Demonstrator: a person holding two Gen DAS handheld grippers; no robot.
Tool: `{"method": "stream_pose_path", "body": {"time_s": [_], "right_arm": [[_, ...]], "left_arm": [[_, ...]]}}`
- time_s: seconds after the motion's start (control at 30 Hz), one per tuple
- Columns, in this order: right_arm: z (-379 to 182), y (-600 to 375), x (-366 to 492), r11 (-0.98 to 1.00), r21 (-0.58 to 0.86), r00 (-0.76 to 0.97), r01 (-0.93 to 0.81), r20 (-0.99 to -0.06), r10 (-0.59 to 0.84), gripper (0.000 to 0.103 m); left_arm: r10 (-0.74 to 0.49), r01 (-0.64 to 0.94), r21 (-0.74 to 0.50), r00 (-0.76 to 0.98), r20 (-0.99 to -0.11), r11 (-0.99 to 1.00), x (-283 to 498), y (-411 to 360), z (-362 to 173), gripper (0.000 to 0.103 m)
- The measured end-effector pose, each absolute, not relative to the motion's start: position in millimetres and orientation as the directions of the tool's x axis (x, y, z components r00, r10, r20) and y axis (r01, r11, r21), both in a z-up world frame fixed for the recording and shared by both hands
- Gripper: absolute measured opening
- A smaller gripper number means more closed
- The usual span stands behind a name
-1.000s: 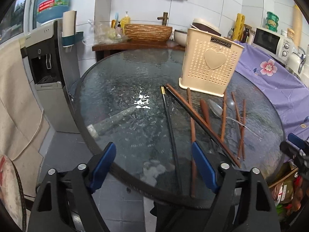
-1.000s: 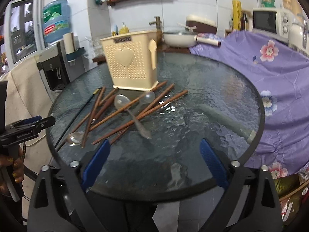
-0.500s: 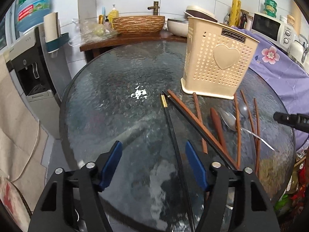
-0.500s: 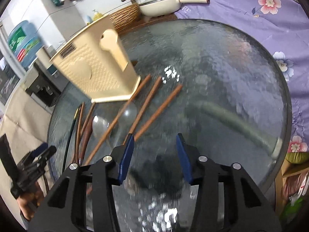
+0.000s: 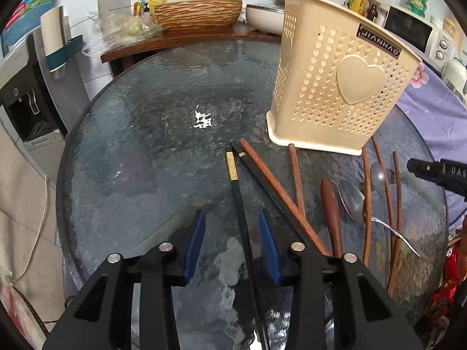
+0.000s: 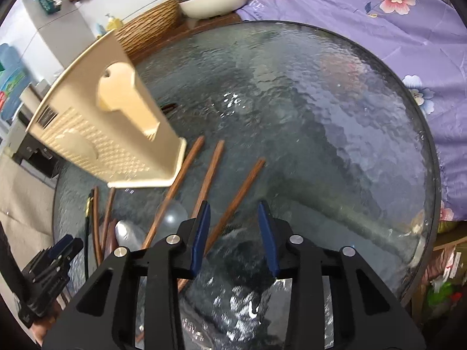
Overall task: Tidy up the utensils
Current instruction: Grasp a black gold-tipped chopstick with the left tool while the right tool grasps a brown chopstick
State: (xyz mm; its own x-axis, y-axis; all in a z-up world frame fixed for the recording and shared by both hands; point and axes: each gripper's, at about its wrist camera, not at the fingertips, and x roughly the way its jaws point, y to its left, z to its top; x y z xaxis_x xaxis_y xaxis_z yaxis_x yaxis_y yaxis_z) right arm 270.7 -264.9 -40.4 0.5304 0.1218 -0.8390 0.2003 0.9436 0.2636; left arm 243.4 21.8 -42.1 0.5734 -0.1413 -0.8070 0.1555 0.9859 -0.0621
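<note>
Between the blue pads of your left hand-held gripper (image 5: 230,233), whose jaws stand apart, runs a black chopstick (image 5: 237,189) with a gold band, lying flat and ungripped on the desk (image 5: 131,145). Your right hand-held gripper (image 6: 233,227) is likewise spread, one brown wooden chopstick (image 6: 236,201) passing between its pads. That desk is a round top of rippled dark glass. More slim wooden chopsticks (image 5: 296,180), a wooden-handled utensil (image 5: 331,213) and a metal spoon (image 5: 353,201) lie loose beside a cream plastic utensil holder (image 5: 335,87), perforated with small hearts; its inside is hidden. Beyond it you have a woven basket (image 5: 198,13), white tiles and a purple floral cloth (image 6: 394,23).
</note>
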Motion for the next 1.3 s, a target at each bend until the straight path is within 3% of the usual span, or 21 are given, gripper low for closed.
{"method": "stream_pose_path", "body": {"time_s": [0.53, 0.93, 1.3], "right_arm": [[-62.0, -260.8, 311.0, 0.922, 0.218, 0.453, 0.319, -0.890, 0.054, 0.020], [-62.8, -238.8, 316.1, 0.939, 0.119, 0.473, 0.322, -0.879, -0.051, 0.012], [-65.1, -248.6, 322.9, 0.914, 0.192, 0.507, 0.356, -0.862, -0.017, 0.007]], "left_arm": [[-0.112, 0.168, -0.021, 0.555, -0.825, 0.986, 272.2, 12.5, -46.8, 0.024], [-0.056, 0.161, 0.046, 0.576, -0.815, 0.986, 282.2, -0.1, -48.8, 0.009], [-0.055, 0.147, 0.040, 0.588, -0.807, 0.988, 285.6, -3.4, -50.3, 0.007]]}}
